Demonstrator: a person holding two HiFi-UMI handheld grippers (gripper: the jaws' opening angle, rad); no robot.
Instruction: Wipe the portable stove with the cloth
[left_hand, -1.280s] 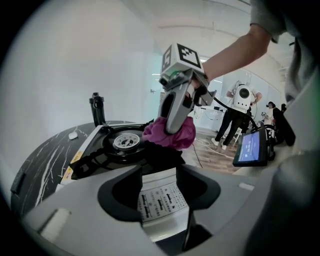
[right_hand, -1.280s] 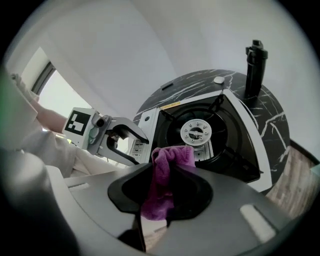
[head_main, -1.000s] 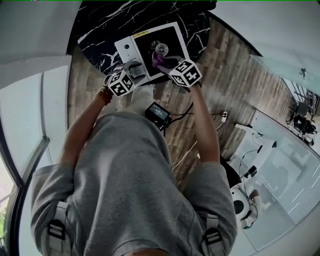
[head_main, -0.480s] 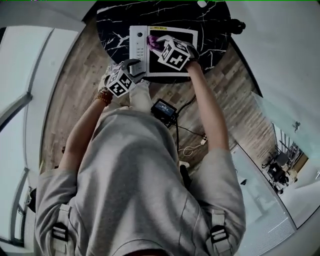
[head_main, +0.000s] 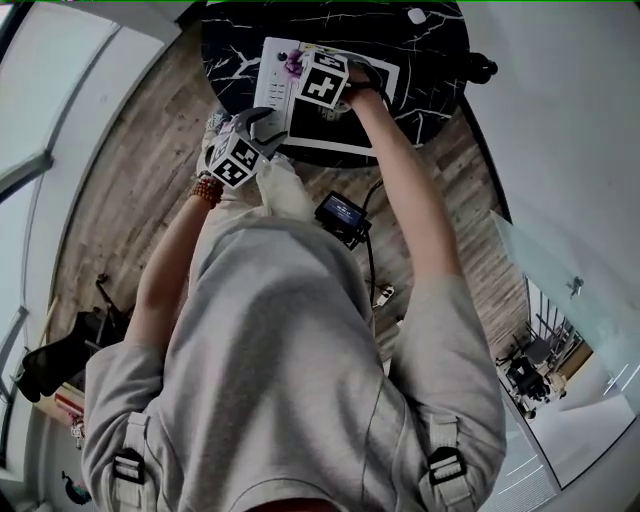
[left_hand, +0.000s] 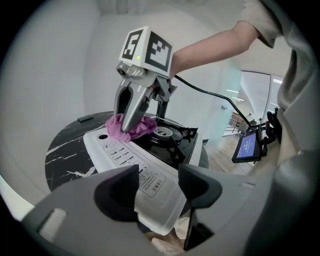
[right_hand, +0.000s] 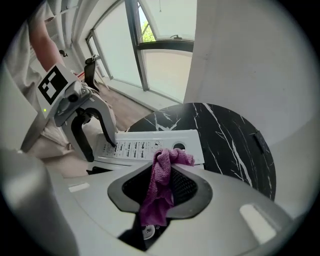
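Nearest us, our left gripper (left_hand: 157, 186) has just been opening; its jaws stand wide around the near corner of the white-and-black portable gas stove (left_hand: 125, 157). Farther on, our right gripper (left_hand: 131, 129) clamps the crumpled purple cloth (left_hand: 147, 126) onto the stove's top, which sits on a round black marble table (left_hand: 62, 155).

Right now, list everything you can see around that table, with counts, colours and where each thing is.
Round black marble-patterned table: one, top of head view.
Brown wooden plank floor: around the table.
White-and-black portable stove: one, on the table.
Purple fluffy cloth: one, in the right gripper, resting on the stove top.
Small blue-screened device: one, between table and person, over the floor.
Left gripper: one, grey, jaws apart, just been opening; stove's near corner between them, ungripped.
Right gripper: one, grey, shut on the cloth.
Person's grey shirt: one, bottom of head view.
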